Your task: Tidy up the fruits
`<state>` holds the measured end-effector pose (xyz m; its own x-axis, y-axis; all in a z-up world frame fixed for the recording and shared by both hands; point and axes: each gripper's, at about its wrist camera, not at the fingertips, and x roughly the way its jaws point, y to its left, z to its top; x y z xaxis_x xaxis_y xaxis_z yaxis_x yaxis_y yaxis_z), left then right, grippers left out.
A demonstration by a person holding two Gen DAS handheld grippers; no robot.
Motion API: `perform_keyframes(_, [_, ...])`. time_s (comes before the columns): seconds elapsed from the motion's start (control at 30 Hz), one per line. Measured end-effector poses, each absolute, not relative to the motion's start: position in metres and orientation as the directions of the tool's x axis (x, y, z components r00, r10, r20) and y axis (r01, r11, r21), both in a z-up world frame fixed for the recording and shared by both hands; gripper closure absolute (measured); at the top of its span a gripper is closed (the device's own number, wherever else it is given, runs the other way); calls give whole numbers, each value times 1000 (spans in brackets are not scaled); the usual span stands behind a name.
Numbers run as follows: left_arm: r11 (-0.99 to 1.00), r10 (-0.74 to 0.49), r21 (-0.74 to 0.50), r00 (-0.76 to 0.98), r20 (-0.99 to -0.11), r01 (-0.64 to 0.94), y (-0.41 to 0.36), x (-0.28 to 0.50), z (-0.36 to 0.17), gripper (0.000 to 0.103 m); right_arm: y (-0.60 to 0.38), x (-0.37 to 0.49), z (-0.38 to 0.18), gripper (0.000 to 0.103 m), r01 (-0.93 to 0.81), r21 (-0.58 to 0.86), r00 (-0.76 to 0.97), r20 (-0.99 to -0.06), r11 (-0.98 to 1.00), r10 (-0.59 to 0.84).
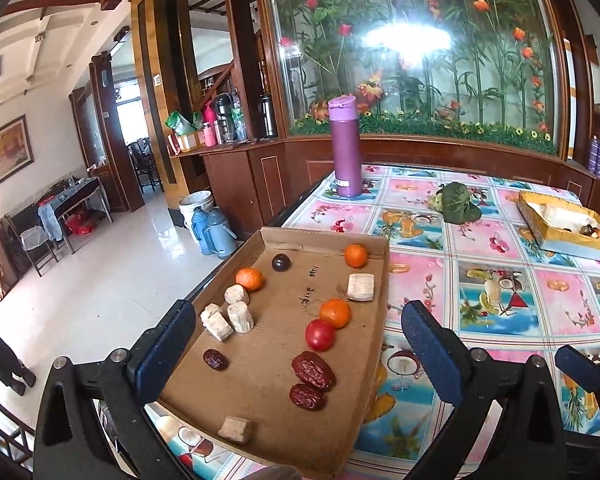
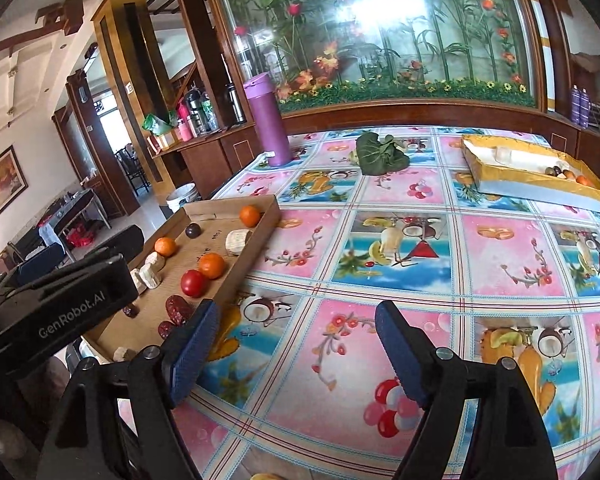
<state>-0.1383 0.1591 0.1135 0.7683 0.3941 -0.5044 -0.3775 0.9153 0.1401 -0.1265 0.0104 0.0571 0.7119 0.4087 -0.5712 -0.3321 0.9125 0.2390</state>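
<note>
A cardboard tray (image 1: 260, 360) (image 2: 168, 280) lies at the table's left edge. It holds three oranges (image 1: 335, 313), a red tomato (image 1: 320, 334) (image 2: 193, 283), a dark plum (image 1: 281, 262), red dates (image 1: 313, 369) and pale chunks (image 1: 240, 317). My left gripper (image 1: 296, 344) is open above the tray, its jaws either side of it, holding nothing. My right gripper (image 2: 296, 352) is open and empty over the tablecloth, just right of the tray. A yellow box (image 2: 532, 172) (image 1: 560, 224) at the far right holds a few fruits (image 2: 568, 175).
A purple bottle (image 1: 345, 148) (image 2: 269, 120) stands at the table's far left. A green leafy vegetable (image 1: 458, 202) (image 2: 382, 156) lies at the far middle. The table edge drops to the floor on the left. The floral tablecloth (image 2: 420, 260) spans the middle.
</note>
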Motion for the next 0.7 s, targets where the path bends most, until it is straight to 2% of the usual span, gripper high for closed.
perform_keyframes(0.7, [933,334,92,745,-578,-347,176,-127,89,0,22,-112,37,17,-280,183,690,-644,942,331])
